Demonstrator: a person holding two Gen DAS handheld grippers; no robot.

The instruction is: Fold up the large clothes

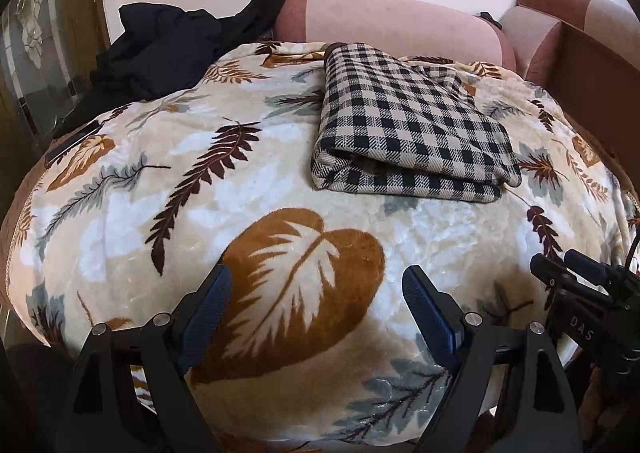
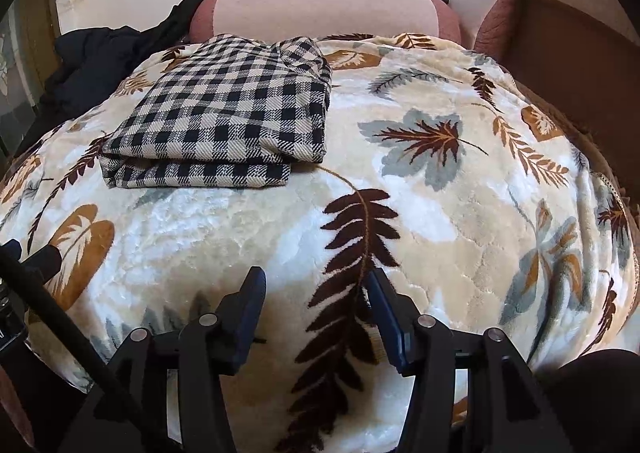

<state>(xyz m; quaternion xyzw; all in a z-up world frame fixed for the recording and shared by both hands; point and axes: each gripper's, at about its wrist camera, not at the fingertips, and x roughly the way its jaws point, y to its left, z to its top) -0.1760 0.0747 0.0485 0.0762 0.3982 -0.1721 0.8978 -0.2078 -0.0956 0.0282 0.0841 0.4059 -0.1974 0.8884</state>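
Note:
A black-and-cream checked garment (image 1: 408,125) lies folded into a flat rectangle on a leaf-patterned blanket (image 1: 200,213). It also shows in the right wrist view (image 2: 224,125), at the upper left. My left gripper (image 1: 316,285) is open and empty, hovering over the blanket's near edge, well short of the garment. My right gripper (image 2: 316,285) is open and empty too, near the blanket's front edge. The right gripper's body shows at the lower right of the left wrist view (image 1: 580,293).
A heap of black clothing (image 1: 160,45) lies at the back left (image 2: 100,57). A pink bolster cushion (image 1: 392,21) runs along the back (image 2: 320,9). A brown sofa arm (image 2: 560,33) stands at the right. A dark flat object (image 1: 74,143) lies at the blanket's left edge.

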